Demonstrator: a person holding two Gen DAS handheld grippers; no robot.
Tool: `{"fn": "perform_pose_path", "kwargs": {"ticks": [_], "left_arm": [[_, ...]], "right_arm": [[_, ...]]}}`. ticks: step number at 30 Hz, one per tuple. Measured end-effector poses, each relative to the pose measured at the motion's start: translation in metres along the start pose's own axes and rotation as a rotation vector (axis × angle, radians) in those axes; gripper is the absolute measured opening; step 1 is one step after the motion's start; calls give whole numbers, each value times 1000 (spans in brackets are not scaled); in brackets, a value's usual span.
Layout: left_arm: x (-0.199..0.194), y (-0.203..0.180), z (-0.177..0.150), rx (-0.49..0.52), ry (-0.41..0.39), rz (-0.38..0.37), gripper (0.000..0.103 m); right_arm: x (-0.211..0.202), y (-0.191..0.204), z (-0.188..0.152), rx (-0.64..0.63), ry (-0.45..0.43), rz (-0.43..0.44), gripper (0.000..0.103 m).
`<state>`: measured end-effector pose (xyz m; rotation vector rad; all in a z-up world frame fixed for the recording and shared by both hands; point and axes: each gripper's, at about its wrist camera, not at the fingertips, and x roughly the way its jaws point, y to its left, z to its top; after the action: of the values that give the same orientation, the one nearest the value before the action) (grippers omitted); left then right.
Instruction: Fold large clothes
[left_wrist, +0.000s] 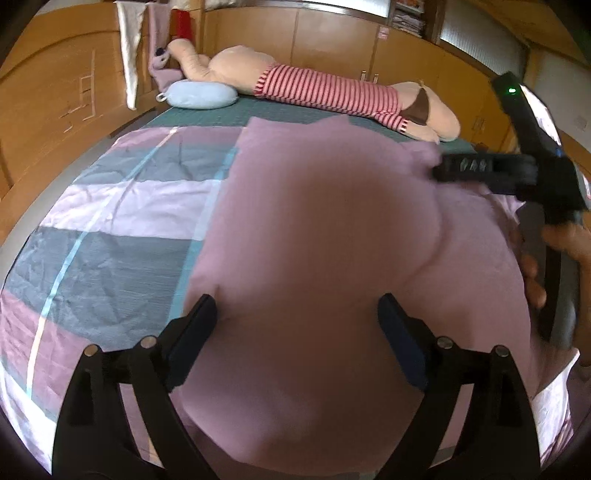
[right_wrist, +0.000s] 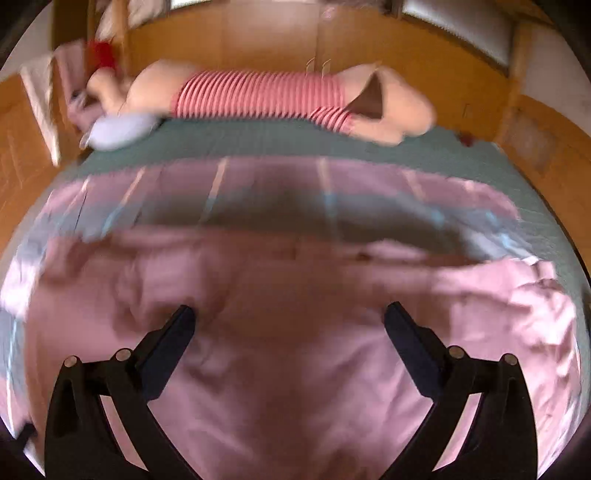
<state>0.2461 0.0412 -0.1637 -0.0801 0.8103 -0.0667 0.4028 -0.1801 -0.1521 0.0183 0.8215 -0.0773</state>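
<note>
Bed w/ checked quilt (left_wrist: 110, 206): pink garment (left_wrist: 314, 240) spread; left gripper (left_wrist: 297, 317), right gripper (right_wrist: 290, 325) both agape, empty. Grab 12 o'clock hem evenly, fold flat.

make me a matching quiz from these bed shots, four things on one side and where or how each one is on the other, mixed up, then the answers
Things:
1. pink garment
2. long plush toy
3. blue cushion
4. left gripper

Places or states:
A. lying along the far edge of the bed
B. open, nothing clamped
C. spread over the checked quilt
D. beside the toy's head end

Pairs: 1-C, 2-A, 3-D, 4-B
</note>
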Motion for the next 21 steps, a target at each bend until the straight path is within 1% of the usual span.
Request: {"fn": "perform_pose_path", "kwargs": {"ticks": [1,2,3,5,6,8,9,10,11,13,14,17,18,19,20,21], "left_arm": [[2,4,1,-24,23,-1,91],[4,8,1,-49,42,-7,91],[6,11,1,-69,53,-9,93],[8,12,0,-74,63,14,96],[9,11,-1,-68,63,27,97],[8,11,-3,-69,64,35,97],[8,11,-4,-71,66,36,97],[8,11,-4,-73,68,37,97],[8,12,-4,-77,70,35,97],[7,15,-3,-89,74,29,97],[7,16,-3,-95,75,25,97],[10,20,-3,-115,100,4,99],[11,21,-4,-119,109,1,99],[11,22,-4,-120,115,-2,99],[11,22,-4,-118,117,-3,99],[10,22,-4,-113,118,-1,99]], "right_arm": [[-12,1,3,0,-27,46,102],[-22,10,3,-18,-44,114,102],[-33,23,1,-65,-51,182,102],[-44,54,-4,-176,-38,210,102],[-42,77,-8,-256,-10,212,102],[-31,108,-14,-354,23,162,102],[-20,121,-16,-391,35,111,102],[-7,128,-15,-404,38,56,102],[1,129,-11,-400,37,21,102],[22,121,6,-337,33,-33,102],[28,113,15,-294,22,-82,102],[43,74,35,-108,17,-193,102],[39,54,40,-27,-3,-190,102],[29,35,42,40,-41,-118,102],[15,21,41,77,-84,-48,102],[0,11,37,84,-119,0,102]]}}
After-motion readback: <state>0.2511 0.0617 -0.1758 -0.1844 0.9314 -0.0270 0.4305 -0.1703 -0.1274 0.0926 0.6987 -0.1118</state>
